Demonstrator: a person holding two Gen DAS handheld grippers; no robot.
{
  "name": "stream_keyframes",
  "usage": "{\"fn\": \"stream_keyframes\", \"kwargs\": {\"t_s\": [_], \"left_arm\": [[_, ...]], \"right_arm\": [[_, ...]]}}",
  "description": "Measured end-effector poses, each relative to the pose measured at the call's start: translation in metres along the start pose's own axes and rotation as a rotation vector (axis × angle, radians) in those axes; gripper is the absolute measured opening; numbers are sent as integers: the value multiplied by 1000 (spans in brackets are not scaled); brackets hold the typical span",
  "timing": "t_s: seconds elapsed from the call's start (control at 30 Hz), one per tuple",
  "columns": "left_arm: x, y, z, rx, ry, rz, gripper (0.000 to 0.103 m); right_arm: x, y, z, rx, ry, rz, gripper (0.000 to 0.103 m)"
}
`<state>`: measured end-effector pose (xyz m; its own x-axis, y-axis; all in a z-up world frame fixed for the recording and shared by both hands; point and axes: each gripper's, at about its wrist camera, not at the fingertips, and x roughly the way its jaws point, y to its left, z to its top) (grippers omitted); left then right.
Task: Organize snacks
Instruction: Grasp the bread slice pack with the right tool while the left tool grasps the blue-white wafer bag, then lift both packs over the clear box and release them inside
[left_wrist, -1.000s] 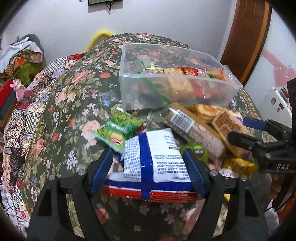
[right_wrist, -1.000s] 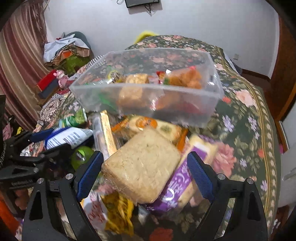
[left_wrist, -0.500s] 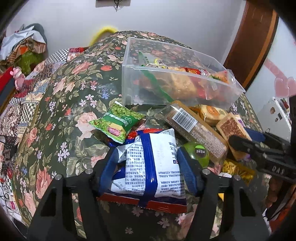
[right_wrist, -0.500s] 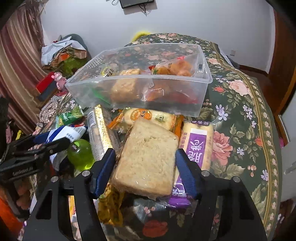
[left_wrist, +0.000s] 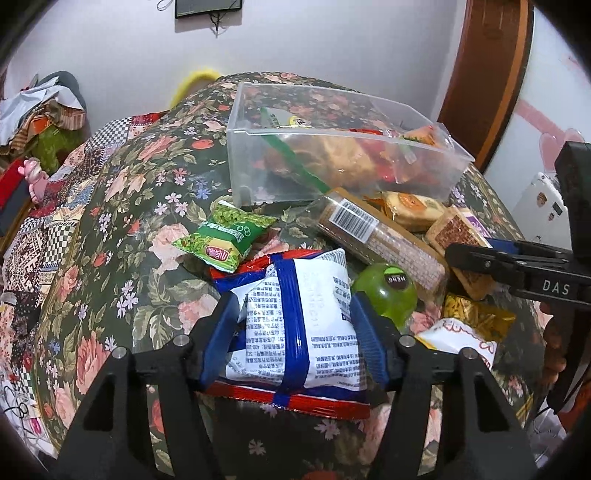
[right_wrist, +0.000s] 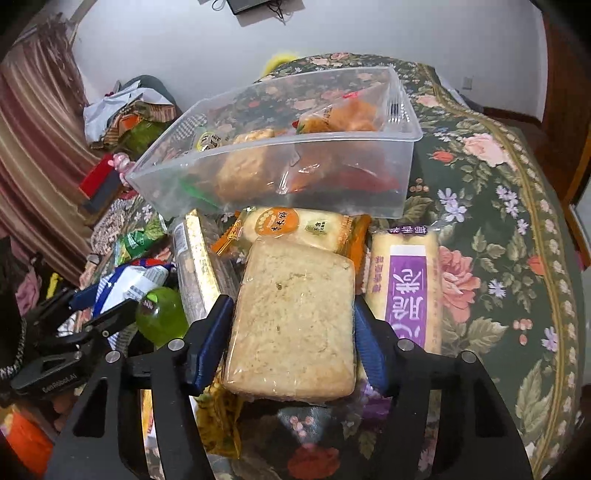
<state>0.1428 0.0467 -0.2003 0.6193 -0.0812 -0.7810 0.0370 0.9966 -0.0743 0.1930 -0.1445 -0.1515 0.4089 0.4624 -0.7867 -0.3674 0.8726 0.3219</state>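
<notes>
The white-and-blue snack bag (left_wrist: 295, 317) lies at the near edge of the table (left_wrist: 122, 206), on top of a red packet (left_wrist: 291, 400), and is clamped between the blue pads of the left tongs (left_wrist: 293, 343); the sides of the bag are seen to be pinched in. In the right wrist view the pale biscuit slab (right_wrist: 295, 325) in clear wrap lies near the middle of the pile, and the right tongs (right_wrist: 293, 339) are closing on it, with both pads already against its sides.

The step in hand is judged to be the securing of both packets before they are carried to the clear plastic bin (left_wrist: 332, 110), which stands at the far side of the pile and already holds several snacks. The grip is best kept just firm enough: the bag is air-filled and may slip or burst, and the slab is likely brittle under its wrap.

Each packet should be lifted straight up first, so that the neighbours are not dragged: the green ball (left_wrist: 386, 291) and the long barcoded biscuit pack (left_wrist: 376, 236) just right of the bag, and the purple-labelled pack (right_wrist: 406, 288) just right of the slab. The bin's near wall must be cleared before release.
</notes>
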Motion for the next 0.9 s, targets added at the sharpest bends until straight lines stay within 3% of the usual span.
{"fn": "stream_keyframes", "kwargs": {"t_s": [0.23,0.3,0.5,0.63,0.77,0.87,0.9], "left_arm": [[4,-2,3,9,4,8,61],[3,-3,4,15,4,-5,49],[-11,4,8,-31,2,-38,32],[-24,7,10,-29,-9,-26,32],[-27,13,11,-61,15,-17,39],[-23,18,7,-85,35,-20,70],[-20,19,5,-91,41,-21,70]], "right_arm": [[-27,4,-5,-18,-50,-8,52],[-33,5,-5,-27,-64,-8,52],[-40,2,-3,-29,-83,4,52],[-48,4,3,-29,-114,12,52],[-54,4,5,-21,-137,19,52],[-56,3,5,-16,-140,28,52],[-56,2,5,-18,-139,27,52]]}}
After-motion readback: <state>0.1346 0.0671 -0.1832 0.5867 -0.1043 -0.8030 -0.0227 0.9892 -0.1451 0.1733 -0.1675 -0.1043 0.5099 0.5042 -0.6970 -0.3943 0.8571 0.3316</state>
